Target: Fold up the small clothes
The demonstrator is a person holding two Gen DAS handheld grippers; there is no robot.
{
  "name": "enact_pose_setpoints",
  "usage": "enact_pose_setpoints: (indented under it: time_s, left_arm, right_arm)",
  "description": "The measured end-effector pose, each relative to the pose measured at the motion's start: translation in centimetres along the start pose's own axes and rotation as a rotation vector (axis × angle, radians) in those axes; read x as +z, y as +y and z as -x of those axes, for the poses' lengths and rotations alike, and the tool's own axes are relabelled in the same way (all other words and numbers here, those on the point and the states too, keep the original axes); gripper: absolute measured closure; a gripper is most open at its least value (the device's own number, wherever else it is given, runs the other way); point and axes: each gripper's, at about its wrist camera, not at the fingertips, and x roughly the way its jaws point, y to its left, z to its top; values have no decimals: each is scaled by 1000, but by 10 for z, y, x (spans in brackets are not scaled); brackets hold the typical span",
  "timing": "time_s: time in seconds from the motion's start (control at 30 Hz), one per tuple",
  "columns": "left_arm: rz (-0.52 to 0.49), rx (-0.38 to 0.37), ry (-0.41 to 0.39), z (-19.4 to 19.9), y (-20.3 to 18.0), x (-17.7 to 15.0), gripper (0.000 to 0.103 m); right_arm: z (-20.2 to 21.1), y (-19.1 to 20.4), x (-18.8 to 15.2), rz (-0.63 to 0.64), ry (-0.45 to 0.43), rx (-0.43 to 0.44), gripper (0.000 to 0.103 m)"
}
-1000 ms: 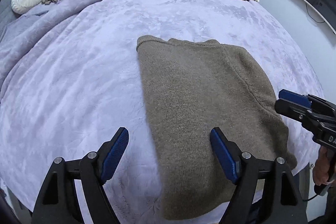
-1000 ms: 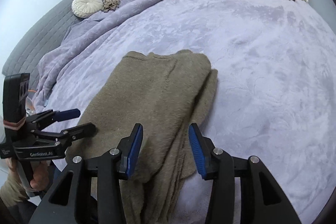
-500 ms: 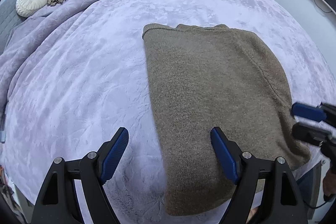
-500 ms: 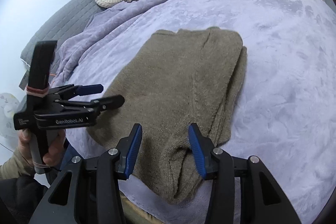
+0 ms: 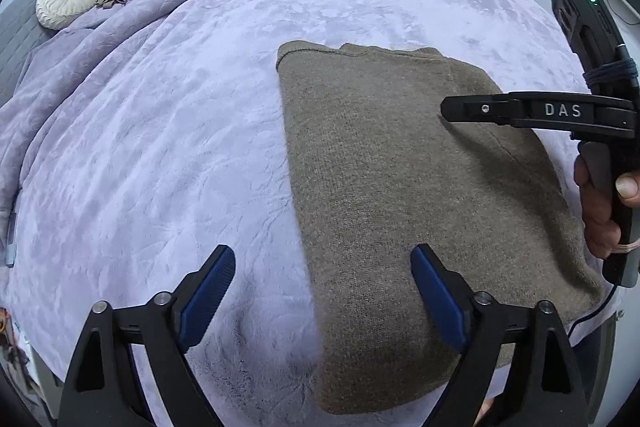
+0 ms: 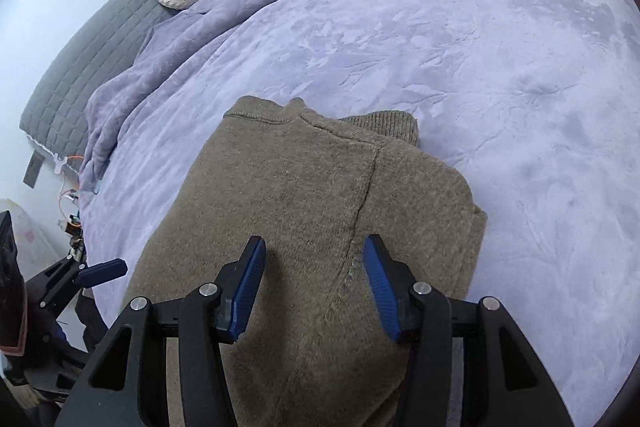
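Purple blanket (image 5: 160,147) covers the bed, and your half-folded brown sweater (image 5: 400,207) lies at its near edge. Your left gripper (image 5: 320,291) and right gripper (image 6: 314,287) are both opening, holding nothing. Grab only the top layer and the fold could slide apart. The sweater's near end is cut off.

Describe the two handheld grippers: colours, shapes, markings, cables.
Both are black plastic, with two angular finger arms joined by silver screws and tipped with ribbed blue pads. The left gripper shows only that. The right gripper, seen side-on from the left wrist, carries white "DAS" lettering, a dark cord wound round its upright body, a small green light, and a thin cable trailing below.
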Motion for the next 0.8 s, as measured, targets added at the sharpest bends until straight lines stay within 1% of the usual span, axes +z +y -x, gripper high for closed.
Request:
enact_pose_setpoints:
  time_s: [0.07,0.13,0.2,0.23,0.33,0.4,0.53,0.6,0.67,0.73,0.8]
  left_arm:
    - [17,-17,6,2,4,0,10]
    - [29,-26,7,7,7,1,10]
    - [30,-20,6,14,7,3,10]
    - [28,-15,0,17,6,3,10]
    - [8,5,-18,27,-1,6,10]
    - [6,2,-14,30,-5,6,10]
    - [3,-22,-14,33,-10,3,10]
    - [19,-47,-13,35,-10,2,10]
    - [39,-47,-9,36,-9,1,10]
    - [60,-44,-7,36,-8,0,10]
    - [102,-37,-15,36,-4,-2,10]
  right_arm:
    - [8,9,-3,20,-7,-37,48]
    - [24,26,-13,62,-34,-84,48]
    - [41,39,-25,98,-58,-113,47]
    - [51,46,-33,117,-68,-140,47]
    - [77,64,-54,149,-97,-204,41]
    - [90,75,-68,165,-101,-238,35]
    - [99,89,-87,168,-70,-302,33]
    - [97,94,-93,177,-51,-327,33]
    - [96,97,-99,189,-36,-356,33]
    - [96,99,-102,190,-27,-360,33]
    - [96,100,-104,185,-22,-362,33]
